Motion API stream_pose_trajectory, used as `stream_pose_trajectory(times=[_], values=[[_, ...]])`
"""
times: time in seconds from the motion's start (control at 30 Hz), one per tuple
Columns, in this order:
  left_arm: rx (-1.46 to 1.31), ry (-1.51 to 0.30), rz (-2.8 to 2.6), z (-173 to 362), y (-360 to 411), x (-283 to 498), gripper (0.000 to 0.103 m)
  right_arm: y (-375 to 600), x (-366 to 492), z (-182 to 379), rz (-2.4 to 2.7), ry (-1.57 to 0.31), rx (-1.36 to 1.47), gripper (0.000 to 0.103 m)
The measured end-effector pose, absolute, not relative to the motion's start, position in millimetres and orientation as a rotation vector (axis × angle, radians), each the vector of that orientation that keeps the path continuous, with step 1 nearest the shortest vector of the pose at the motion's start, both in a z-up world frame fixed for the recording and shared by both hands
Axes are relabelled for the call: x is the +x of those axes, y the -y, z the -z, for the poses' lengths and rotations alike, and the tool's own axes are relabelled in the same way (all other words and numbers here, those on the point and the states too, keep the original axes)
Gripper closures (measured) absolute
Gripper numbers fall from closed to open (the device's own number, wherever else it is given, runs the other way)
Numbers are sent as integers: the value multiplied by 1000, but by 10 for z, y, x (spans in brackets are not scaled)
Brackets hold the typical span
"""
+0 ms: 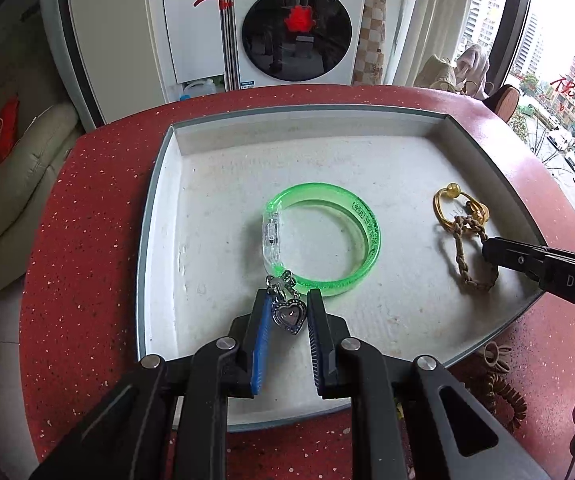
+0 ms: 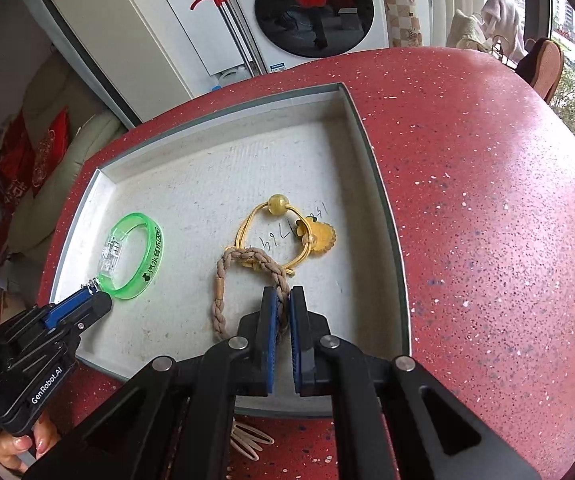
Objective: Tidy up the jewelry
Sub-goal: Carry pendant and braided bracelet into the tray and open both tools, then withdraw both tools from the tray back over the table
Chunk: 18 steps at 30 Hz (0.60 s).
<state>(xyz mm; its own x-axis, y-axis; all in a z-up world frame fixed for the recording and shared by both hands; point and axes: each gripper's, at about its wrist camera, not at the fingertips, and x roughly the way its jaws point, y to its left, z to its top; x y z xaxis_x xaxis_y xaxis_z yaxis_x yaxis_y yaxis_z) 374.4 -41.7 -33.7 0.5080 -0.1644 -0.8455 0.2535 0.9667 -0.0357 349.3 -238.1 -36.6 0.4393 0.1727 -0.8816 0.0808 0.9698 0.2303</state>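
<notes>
A white shallow tray [image 1: 159, 220] [image 2: 367, 140] lies on a red speckled table. In it rest a green translucent bangle [image 1: 371, 236] [image 2: 153, 256] and a yellow cord bracelet [image 1: 439, 204] [image 2: 247, 224] with a bead and a flower charm. My left gripper [image 1: 289, 298] [image 2: 97, 300] is shut on a silver heart charm [image 1: 289, 316] with a short chain, just at the bangle's near edge. My right gripper [image 2: 283, 292] [image 1: 487, 248] is shut on a braided tan bracelet [image 2: 219, 300] [image 1: 463, 256], whose loop lies on the tray floor and overlaps the yellow cord.
The red table [image 1: 87, 240] [image 2: 487, 200] is round, with its edge close behind the tray. Hair ties [image 1: 499, 392] [image 2: 247, 438] lie on the table in front of the tray. A washing machine [image 1: 299, 32] stands beyond the table, and a sofa [image 1: 15, 184] to the left.
</notes>
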Motion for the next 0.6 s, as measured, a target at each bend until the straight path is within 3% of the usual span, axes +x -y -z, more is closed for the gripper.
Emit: stream_pose_trajectory(times=[0.13, 0.23, 0.4, 0.6], values=[[143, -974, 229, 346, 479, 3695, 67, 2347, 3488, 370, -56, -1111, 236, 95], [154, -960, 219, 316, 486, 3673, 67, 2366, 3469, 371, -71, -1114, 254, 88], [160, -921, 203, 241, 468, 3612, 67, 2332, 3439, 326, -97, -1100, 252, 61], [148, -875, 194, 123, 441, 3540, 67, 2343, 3383, 220, -120, -1068, 288, 39]])
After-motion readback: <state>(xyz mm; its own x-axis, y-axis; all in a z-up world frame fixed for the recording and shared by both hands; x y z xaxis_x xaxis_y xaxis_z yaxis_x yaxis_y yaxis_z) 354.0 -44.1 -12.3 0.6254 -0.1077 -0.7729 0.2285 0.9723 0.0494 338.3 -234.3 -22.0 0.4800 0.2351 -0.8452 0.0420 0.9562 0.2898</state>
